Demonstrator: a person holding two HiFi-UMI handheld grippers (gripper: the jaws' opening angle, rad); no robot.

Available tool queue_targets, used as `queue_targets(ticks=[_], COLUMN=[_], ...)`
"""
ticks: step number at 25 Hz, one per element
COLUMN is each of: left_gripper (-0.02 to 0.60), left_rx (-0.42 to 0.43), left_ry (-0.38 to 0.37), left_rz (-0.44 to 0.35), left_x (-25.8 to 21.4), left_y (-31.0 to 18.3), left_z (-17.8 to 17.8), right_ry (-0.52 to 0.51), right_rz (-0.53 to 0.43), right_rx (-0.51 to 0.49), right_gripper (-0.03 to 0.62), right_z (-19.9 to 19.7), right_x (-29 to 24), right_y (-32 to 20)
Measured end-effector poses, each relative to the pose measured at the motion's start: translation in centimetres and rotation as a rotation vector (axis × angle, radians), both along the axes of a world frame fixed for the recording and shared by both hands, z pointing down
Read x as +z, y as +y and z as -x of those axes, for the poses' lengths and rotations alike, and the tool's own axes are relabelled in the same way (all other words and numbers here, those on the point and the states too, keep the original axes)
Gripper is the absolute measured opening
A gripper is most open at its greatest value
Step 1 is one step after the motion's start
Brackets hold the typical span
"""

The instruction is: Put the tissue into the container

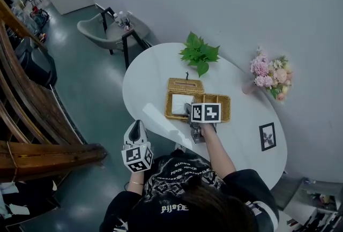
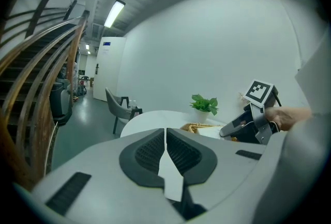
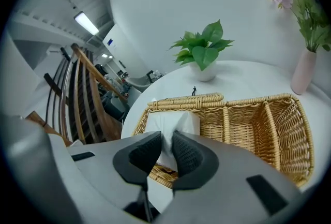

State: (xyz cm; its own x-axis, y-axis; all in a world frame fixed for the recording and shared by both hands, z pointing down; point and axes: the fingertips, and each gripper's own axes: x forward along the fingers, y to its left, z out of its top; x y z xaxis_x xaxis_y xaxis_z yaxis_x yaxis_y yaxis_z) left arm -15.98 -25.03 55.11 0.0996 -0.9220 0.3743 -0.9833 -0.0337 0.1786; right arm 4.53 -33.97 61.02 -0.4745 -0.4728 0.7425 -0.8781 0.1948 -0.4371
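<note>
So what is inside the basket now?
A white tissue is in the left section of the basket, pinched by the right gripper. The other sections show only bare wicker. What lies under the tissue is covered.

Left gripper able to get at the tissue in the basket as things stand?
Probably not: right gripper is closed on the tissue in the basket, covering its near side; left gripper is shut, off the table edge.

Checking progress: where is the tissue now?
In the head view, the tissue is in the wicker basket's left compartment, with the right gripper closed on it.
</note>
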Motion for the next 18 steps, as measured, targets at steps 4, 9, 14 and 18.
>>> queue_targets(ticks=[4, 9, 14, 18], left_gripper=[0.031, 0.031, 0.031, 0.031], left_rx=[0.000, 0.000, 0.009, 0.023], left_ry=[0.016, 0.057, 0.057, 0.058], left_rz=[0.006, -0.009, -0.009, -0.011], left_x=[0.1, -0.4, -0.6, -0.6], left_y=[-0.1, -0.9, -1.0, -1.0], left_z=[-0.4, -1.4, -2.2, -3.1], right_ry=[0.020, 0.050, 0.092, 0.130], right_rz=[0.027, 0.041, 0.059, 0.071], right_rx=[0.001, -0.009, -0.002, 0.011], right_gripper=[0.087, 0.087, 0.091, 0.101], right_z=[-0.2, -0.3, -0.3, -0.8], right_x=[0.6, 1.0, 1.4, 1.5], right_y=[0.0, -0.4, -0.6, -0.7])
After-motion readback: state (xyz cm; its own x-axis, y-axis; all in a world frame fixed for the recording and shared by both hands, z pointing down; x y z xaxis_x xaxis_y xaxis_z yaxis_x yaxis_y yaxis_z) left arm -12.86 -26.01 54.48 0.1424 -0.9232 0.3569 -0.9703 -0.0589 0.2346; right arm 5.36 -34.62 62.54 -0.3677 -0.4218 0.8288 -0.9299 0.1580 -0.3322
